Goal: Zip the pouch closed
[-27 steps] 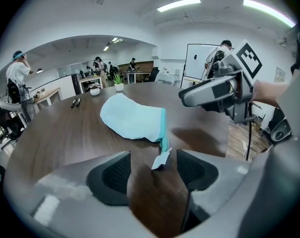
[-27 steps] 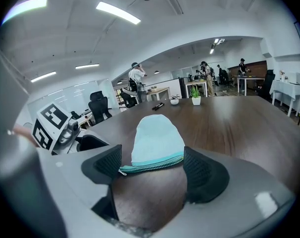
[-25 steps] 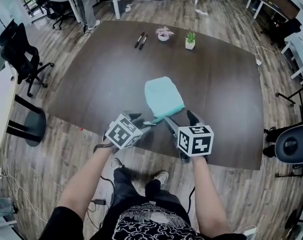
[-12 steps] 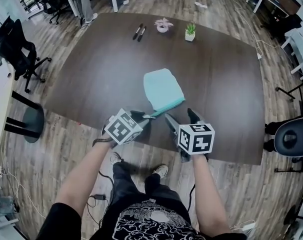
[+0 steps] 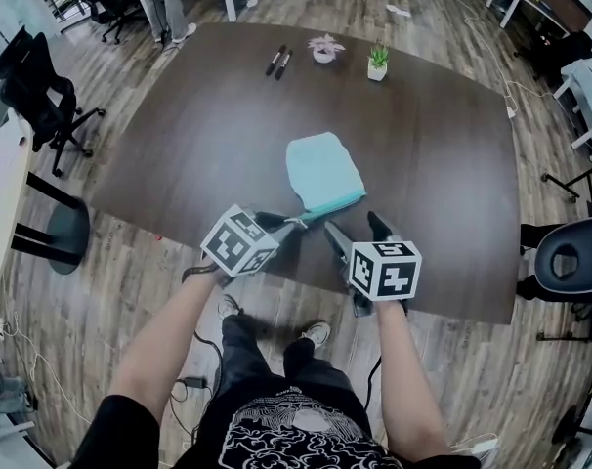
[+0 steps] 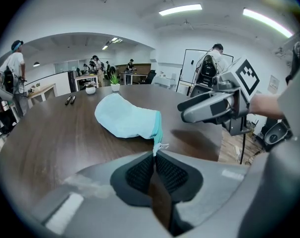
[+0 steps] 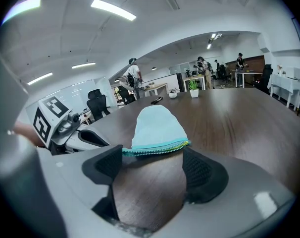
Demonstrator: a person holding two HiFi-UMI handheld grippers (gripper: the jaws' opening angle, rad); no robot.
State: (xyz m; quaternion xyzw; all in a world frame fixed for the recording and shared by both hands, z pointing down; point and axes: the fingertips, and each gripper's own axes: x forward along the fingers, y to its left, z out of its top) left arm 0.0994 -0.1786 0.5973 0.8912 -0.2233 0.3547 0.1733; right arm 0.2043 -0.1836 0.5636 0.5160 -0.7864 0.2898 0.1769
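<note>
The left gripper (image 5: 294, 224) had just pinched the zip pull (image 6: 158, 147) on the pouch (image 5: 322, 171); the spread right gripper (image 5: 353, 231) probably needed to anchor the fabric

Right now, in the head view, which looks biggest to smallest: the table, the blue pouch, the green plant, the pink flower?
Table
Blue pouch
Green plant and pink flower: they look alike and both are far away, so unranked.
</note>
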